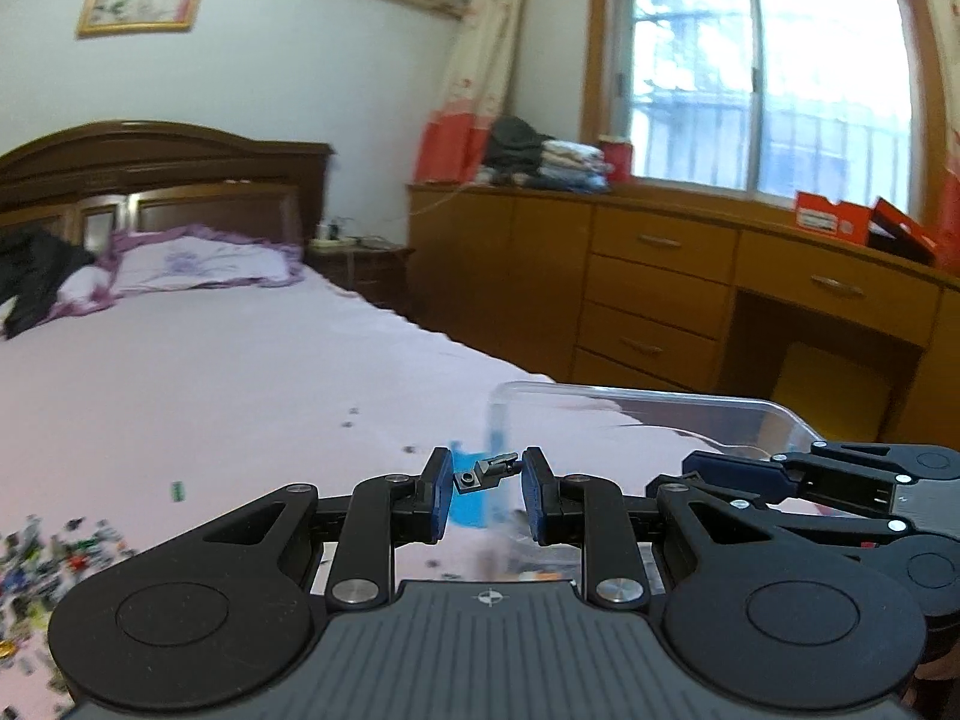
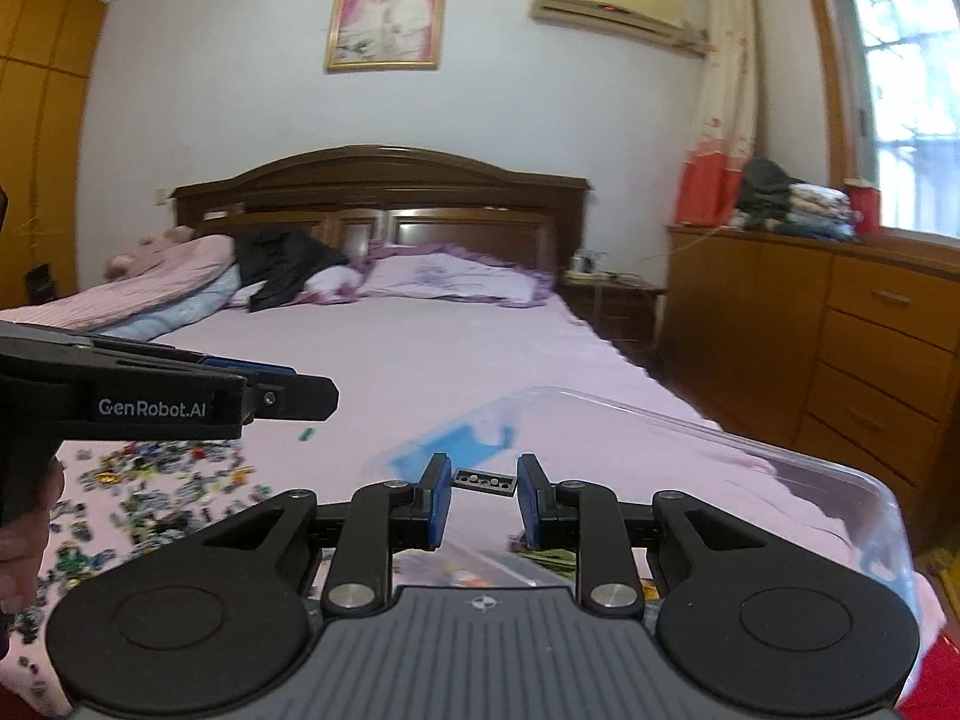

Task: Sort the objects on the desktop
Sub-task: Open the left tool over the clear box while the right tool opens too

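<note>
Between each gripper's pads, one brick (image 1: 487, 473).

Pale pink bedsheet (image 2: 420, 360), multicoloured brick scatter (image 2: 150, 498), clear bin (image 2: 780, 462), dark grey plate (image 2: 485, 482), blue-padded black claw (image 2: 483, 498).

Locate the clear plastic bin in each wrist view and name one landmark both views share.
Left wrist view: clear plastic bin at lower right, beyond the claw tips.
Right wrist view: bin at lower centre-right, stretching past the claw to the right edge.
Shared landmark: the dark wooden headboard.

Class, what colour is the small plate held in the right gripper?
Dark grey plate, clearest in the right wrist view.
</note>
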A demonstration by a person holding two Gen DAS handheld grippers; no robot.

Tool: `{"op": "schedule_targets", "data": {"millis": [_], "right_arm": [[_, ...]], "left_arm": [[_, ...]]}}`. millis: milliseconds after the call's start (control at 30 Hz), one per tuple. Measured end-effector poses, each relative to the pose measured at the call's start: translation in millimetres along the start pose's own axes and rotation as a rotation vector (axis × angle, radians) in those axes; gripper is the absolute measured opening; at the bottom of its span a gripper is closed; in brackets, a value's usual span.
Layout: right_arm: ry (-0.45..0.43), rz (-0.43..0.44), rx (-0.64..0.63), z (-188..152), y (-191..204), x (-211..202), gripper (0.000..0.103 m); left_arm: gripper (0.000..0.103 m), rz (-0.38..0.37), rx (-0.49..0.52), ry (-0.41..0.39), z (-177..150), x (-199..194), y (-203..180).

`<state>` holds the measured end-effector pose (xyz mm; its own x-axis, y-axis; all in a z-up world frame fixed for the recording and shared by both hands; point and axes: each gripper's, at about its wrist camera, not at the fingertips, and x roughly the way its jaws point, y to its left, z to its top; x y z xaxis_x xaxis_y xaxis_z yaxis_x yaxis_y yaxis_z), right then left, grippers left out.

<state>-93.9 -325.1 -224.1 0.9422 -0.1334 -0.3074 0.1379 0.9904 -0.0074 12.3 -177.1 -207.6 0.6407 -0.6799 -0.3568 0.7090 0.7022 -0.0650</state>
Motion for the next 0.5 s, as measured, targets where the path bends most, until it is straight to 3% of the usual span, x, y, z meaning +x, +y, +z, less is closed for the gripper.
{"op": "schedule_targets", "data": {"millis": [500], "right_arm": [[0.001,-0.153,0.085,-32.2,-63.6,-4.5,0.026]], "left_arm": [[0.026,-0.116,0.086,0.073,-6.1,59.1,-46.1]]}}
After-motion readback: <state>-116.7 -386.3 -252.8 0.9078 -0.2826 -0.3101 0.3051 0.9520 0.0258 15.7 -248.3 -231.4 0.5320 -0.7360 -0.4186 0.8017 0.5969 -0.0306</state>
